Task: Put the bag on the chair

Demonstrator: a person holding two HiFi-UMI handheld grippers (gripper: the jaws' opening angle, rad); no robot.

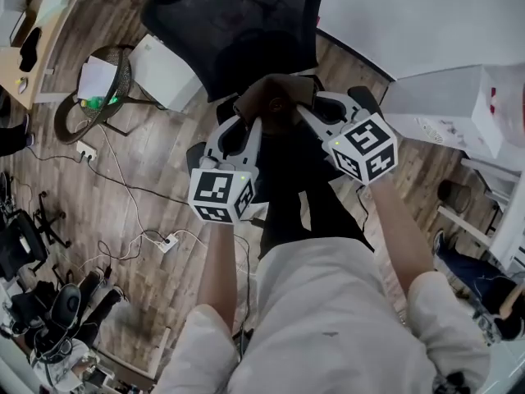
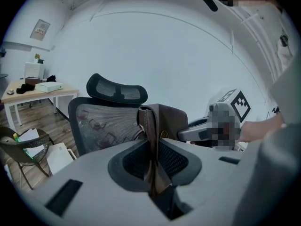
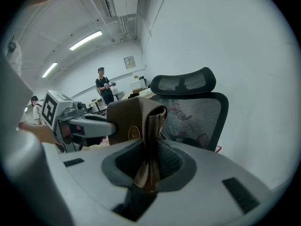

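Directly ahead of both sets of jaws stands the black mesh office chair (image 1: 238, 31), with its backrest and headrest rising beyond the tips in each gripper view. Between the jaws and that backrest is the brown bag (image 1: 275, 105), carried in the air from two sides. Whether its underside touches the chair cannot be made out.

The left gripper (image 2: 153, 147) has its jaws closed narrow on a folded brown edge of the bag, which stands upright between the dark pads. The bag's body swells just past the tips and to their right. The right gripper (image 3: 150, 145) grips the opposite edge the same way, its jaws pinched on a creased brown fold, with the bag's body just past the tips and to their left. Each gripper shows beyond the bag in the other's view, so the two face each other across it.

A small round gold emblem (image 3: 134, 133) sits on the bag's side, just beyond the right jaws.
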